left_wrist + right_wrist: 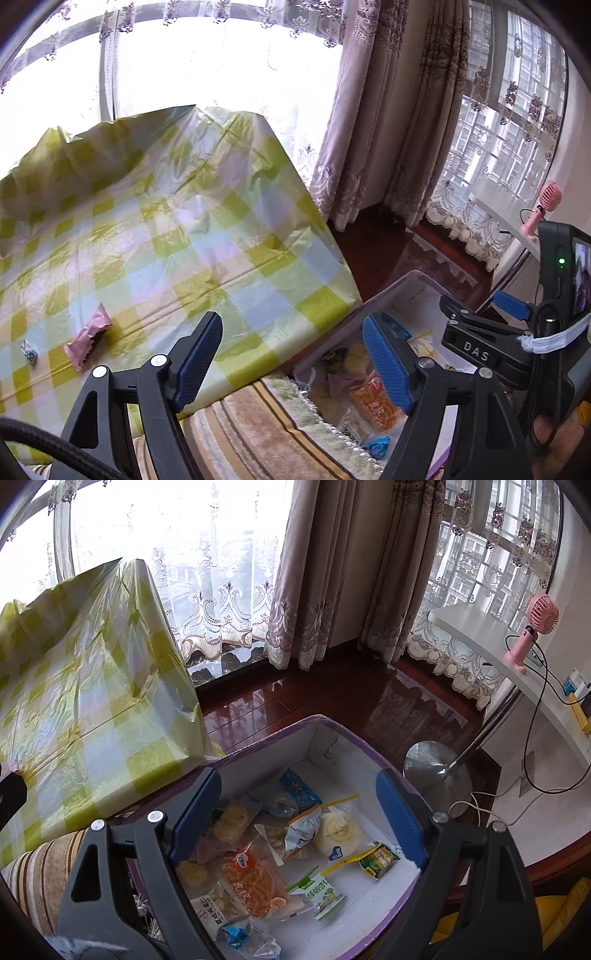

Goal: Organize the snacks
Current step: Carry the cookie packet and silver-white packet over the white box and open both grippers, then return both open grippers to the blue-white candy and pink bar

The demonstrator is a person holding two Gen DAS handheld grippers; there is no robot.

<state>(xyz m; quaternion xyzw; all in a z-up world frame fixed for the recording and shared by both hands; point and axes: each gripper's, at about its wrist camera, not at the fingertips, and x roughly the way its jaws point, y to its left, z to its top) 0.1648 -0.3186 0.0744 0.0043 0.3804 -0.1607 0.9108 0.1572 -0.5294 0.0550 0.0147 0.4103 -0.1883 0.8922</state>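
In the left wrist view my left gripper [291, 332] is open and holds nothing; it hangs over the near corner of the checked table. On the cloth to its left lie a pink snack packet [88, 341] and a small wrapped candy [29, 354]. In the right wrist view my right gripper [297, 786] is open and empty above a white box with a purple rim [258, 746]. Several snacks lie in the box, among them an orange packet [255, 882], a green-and-white packet [321, 893] and a round pale cake [338, 830]. The same box [406, 280] shows at the lower right of the left wrist view.
The table wears a green checked plastic cloth [166, 221]. A striped cushion [258, 424] sits between table and box. Right of the box are a chrome stand base [436, 768], a white desk [480, 635] with a pink fan [535, 627] and trailing cables, on a dark wooden floor.
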